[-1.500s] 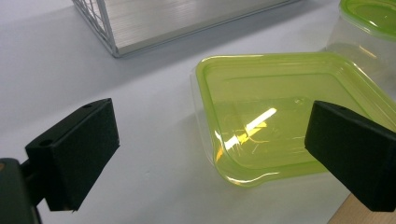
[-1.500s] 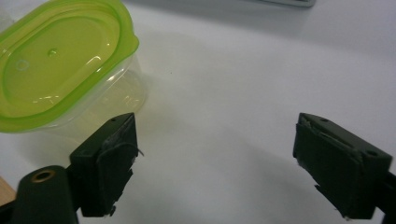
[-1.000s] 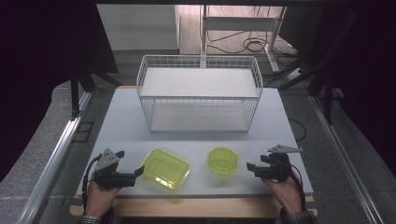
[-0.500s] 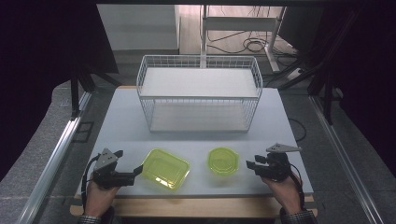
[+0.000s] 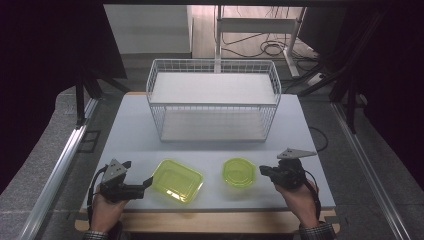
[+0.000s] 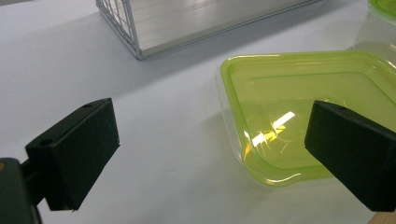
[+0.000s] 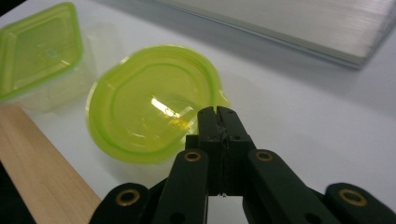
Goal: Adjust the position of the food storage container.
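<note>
The right hand-held gripper (image 7: pixel 217 112) has its jaws pressed together with nothing between them; they have just been closing, and their tips sit just short of the near rim of the round container (image 7: pixel 149 121). In the high view that round container (image 5: pixel 239 172) lies on the bench (image 5: pixel 310 145) just ahead of this gripper (image 5: pixel 265 171), not held.

The left hand-held gripper (image 6: pixel 210 154) stands with its jaws wide apart. One jaw hangs over the near corner of the rectangular container (image 6: pixel 303 112), the other over bare bench beside it, and neither pad touches the plastic. In the high view this gripper (image 5: pixel 147 182) sits right at the edge of the rectangular container (image 5: pixel 177 180).

The risks, as I judge them: the right jaws are shut in front of the rim rather than around it, so pushing forward would likely shove the light container away instead of gripping it. The left jaws straddle only a corner, so closing there could pinch the thin rim at an angle and flip or slide the tub. Both are glossy plastic and probably slip easily.

Count: two yellow-green containers, one round and one rectangular, two grippers, and beyond them one white wire basket (image 5: pixel 213 100) at the far side of the bench.
</note>
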`<state>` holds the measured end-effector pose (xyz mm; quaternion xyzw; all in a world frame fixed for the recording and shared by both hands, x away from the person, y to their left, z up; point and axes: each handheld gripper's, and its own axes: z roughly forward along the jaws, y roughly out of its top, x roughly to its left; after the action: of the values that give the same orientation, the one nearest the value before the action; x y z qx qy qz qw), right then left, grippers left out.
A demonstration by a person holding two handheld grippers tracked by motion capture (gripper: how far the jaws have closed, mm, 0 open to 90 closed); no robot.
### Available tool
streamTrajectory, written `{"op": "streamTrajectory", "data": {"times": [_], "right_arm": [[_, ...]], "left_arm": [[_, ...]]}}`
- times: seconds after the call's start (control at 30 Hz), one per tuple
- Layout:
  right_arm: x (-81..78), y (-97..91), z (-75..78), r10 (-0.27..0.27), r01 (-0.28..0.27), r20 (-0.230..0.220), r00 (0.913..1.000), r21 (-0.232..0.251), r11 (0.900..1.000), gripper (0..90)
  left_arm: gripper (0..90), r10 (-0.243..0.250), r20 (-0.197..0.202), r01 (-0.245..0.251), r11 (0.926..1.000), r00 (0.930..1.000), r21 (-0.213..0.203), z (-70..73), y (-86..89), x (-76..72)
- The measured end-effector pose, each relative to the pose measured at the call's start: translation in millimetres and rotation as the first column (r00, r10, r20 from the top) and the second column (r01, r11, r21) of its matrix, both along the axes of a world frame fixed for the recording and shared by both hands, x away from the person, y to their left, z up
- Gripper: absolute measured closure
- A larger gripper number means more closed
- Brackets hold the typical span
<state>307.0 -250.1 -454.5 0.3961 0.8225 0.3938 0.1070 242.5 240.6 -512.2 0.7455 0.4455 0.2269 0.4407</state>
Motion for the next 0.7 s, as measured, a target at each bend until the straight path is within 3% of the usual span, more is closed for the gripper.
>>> {"op": "streamTrajectory", "data": {"times": [0.43, 0.7], "right_arm": [[3.3, 49.2, 5.6, 0.118, -0.118, -0.008, 0.9930, 0.022, 0.9928, 89.2], [12.2, 94.4, -2.5, 0.202, -0.202, -0.023, 0.9791, -0.003, 0.9794, 89.2]], "left_arm": [[3.0, 0.007, -0.004, -0.007, 0.9998, 1.0000, 0.016, -0.4, -0.7, 0.2], [3.0, 0.015, -0.001, -0.015, 0.9998, 0.9999, 0.015, 0.1, 1.2, 0.0]]}}
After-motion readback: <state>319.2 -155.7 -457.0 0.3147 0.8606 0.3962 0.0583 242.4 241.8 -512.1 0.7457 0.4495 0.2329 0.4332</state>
